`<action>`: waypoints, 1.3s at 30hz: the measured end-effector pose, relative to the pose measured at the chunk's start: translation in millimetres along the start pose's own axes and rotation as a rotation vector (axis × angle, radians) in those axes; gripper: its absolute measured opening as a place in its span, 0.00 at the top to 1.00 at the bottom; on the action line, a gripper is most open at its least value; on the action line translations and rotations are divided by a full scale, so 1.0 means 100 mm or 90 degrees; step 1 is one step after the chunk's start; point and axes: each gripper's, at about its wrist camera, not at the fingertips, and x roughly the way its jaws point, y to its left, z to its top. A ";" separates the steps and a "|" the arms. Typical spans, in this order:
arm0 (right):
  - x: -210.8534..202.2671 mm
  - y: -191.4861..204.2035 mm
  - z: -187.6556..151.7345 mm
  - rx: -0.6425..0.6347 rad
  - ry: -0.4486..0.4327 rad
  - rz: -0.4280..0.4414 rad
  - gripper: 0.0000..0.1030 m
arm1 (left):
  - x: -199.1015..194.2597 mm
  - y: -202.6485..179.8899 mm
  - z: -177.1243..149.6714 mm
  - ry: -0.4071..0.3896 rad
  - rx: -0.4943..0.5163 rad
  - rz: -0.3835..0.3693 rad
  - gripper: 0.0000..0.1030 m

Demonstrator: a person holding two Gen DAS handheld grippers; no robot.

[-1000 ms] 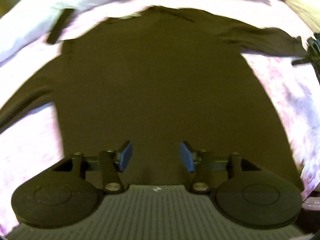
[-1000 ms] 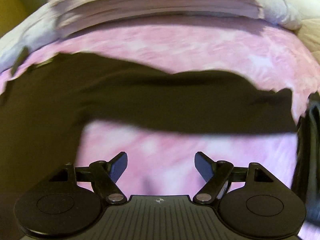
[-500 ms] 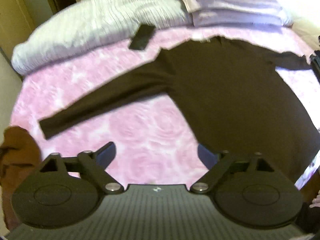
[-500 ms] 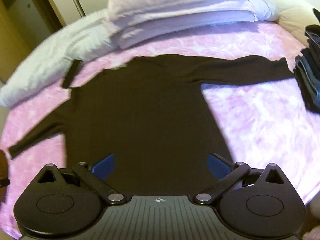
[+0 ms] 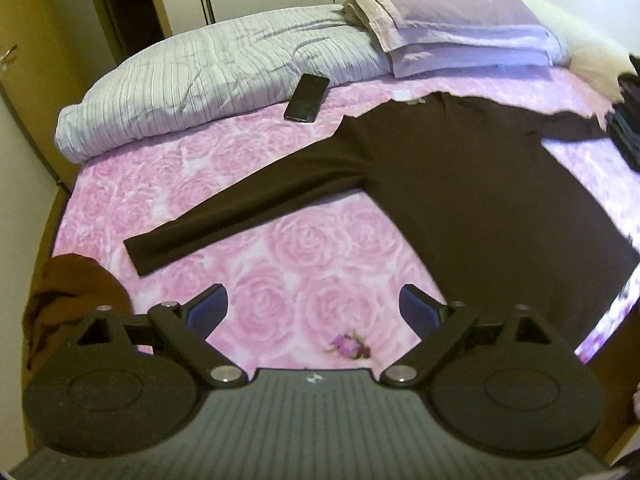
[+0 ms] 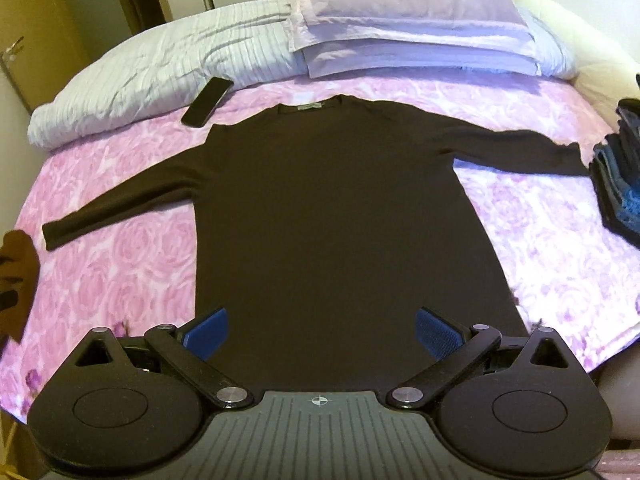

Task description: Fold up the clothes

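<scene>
A: One bedspread (image 6: 132,272), pink rose print, carries a dark long-sleeved top (image 6: 340,216) lying flat, both sleeves out, neck toward the pillows (image 6: 404,24).

B: Position against the tongs?

A: Right gripper (image 6: 322,330) hangs over the hem, fingers spread wide, holding nothing; hem spans the gap. Left gripper (image 5: 314,308) also spread and empty, over bare bedspread (image 5: 320,248); top (image 5: 480,200) lies ahead and to its right, one sleeve reaching across its view.

B: View differences?

A: Right wrist view shows the whole garment. Both show a folded dark stack (image 6: 618,184) by the far cuff, a brown garment (image 5: 68,296) and a phone (image 5: 307,97) beside the striped quilt (image 5: 208,80).
</scene>
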 end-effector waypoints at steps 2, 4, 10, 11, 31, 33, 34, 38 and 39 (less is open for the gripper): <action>-0.09 0.04 -0.06 -0.014 -0.007 -0.004 0.01 | -0.05 -0.01 -0.04 0.001 0.007 0.003 0.12; -0.17 0.05 -0.14 -0.024 -0.016 -0.006 0.01 | -0.12 -0.05 -0.07 -0.001 0.017 0.012 0.12; -0.35 0.06 -0.37 -0.031 -0.033 -0.005 0.01 | -0.33 -0.16 -0.15 -0.006 0.041 0.024 0.12; -0.38 0.07 -0.41 -0.033 -0.036 -0.005 0.01 | -0.36 -0.17 -0.17 -0.007 0.044 0.026 0.12; -0.67 0.22 -0.86 -0.062 -0.038 0.006 0.01 | -0.75 -0.24 -0.45 -0.019 0.065 0.042 0.12; -0.65 0.24 -0.87 -0.066 -0.036 0.010 0.01 | -0.77 -0.22 -0.47 -0.019 0.063 0.045 0.12; -0.65 0.25 -0.88 -0.068 -0.035 0.011 0.01 | -0.78 -0.21 -0.49 -0.018 0.061 0.046 0.12; -0.62 0.30 -0.90 -0.076 -0.031 0.018 0.01 | -0.82 -0.16 -0.55 -0.014 0.051 0.059 0.12; -0.60 0.32 -0.90 -0.080 -0.029 0.020 0.01 | -0.82 -0.14 -0.58 -0.012 0.048 0.062 0.12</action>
